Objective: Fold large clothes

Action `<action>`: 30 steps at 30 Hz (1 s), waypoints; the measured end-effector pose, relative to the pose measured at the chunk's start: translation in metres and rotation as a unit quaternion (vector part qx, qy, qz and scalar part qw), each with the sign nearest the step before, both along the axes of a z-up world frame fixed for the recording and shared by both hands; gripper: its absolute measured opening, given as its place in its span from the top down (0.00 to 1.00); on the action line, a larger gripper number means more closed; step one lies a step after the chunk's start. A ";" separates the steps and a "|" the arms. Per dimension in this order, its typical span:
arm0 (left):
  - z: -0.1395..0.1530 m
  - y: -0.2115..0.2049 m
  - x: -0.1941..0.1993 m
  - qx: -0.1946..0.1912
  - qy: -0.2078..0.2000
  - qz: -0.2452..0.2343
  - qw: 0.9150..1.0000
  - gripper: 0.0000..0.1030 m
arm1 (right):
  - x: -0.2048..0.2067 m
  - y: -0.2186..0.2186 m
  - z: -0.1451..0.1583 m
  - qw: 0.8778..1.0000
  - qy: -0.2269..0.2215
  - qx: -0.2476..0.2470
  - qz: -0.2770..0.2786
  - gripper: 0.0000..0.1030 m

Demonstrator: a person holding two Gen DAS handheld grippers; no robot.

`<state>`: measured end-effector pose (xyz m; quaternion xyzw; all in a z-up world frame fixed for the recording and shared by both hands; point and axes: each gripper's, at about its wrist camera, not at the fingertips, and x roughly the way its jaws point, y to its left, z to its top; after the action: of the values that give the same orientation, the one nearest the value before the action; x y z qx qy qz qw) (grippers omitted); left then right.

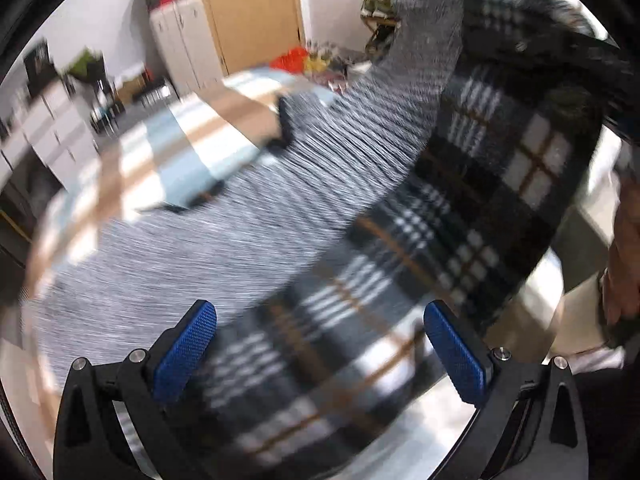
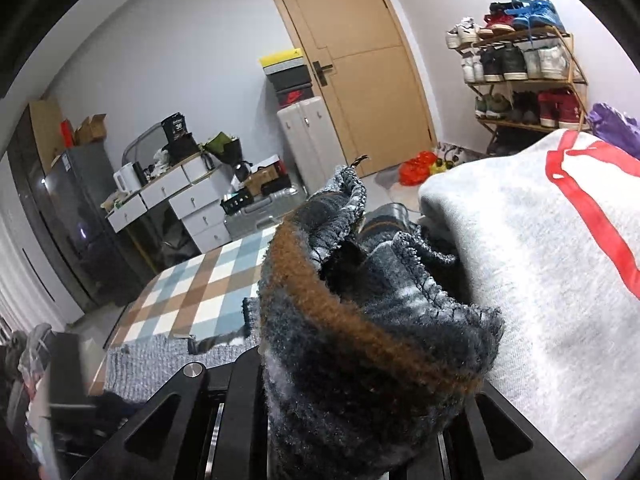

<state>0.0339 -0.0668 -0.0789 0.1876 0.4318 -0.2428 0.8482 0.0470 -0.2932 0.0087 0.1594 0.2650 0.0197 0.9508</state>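
Note:
A large dark plaid garment (image 1: 460, 208) with a grey knit inner side (image 1: 260, 220) hangs stretched from the upper right down over the checked tablecloth (image 1: 188, 148). The left wrist view is blurred by motion. My left gripper (image 1: 320, 360) is open wide above the cloth, and its blue pads (image 1: 184, 352) hold nothing. In the right wrist view a thick bunch of the same garment (image 2: 360, 320), dark fleece with a brown stripe, fills the space between the fingers and hides them. My right gripper (image 2: 352, 392) is shut on that bunch, raised above the table (image 2: 192, 288).
A pale grey sweatshirt with red lines (image 2: 540, 260) bulks close on the right. A person's hand (image 1: 624, 264) shows at the right edge. Beyond the table stand a wooden door (image 2: 360, 60), a shoe rack (image 2: 528, 76), a suitcase (image 2: 308, 140) and white drawers (image 2: 180, 196).

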 end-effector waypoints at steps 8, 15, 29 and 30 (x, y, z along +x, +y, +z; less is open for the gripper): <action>-0.040 0.044 0.021 0.013 0.051 0.046 0.998 0.01 | -0.003 0.005 0.003 1.000 -0.004 -0.006 0.003 0.85; -0.047 0.044 0.047 -0.011 0.090 0.058 0.994 0.01 | -0.005 0.042 0.013 0.996 -0.021 -0.051 0.066 0.84; -0.040 -0.024 0.063 -0.024 0.096 0.014 0.995 0.01 | -0.003 -0.002 0.017 0.999 -0.031 -0.006 0.042 0.84; -0.037 -0.023 0.061 -0.022 0.100 0.011 0.995 0.01 | -0.005 -0.001 0.019 0.999 -0.031 -0.011 0.042 0.84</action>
<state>0.0949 -0.0894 -0.1156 0.1393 0.5115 -0.2607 0.8068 0.0423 -0.2942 0.0276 0.1373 0.2422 0.0615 0.9585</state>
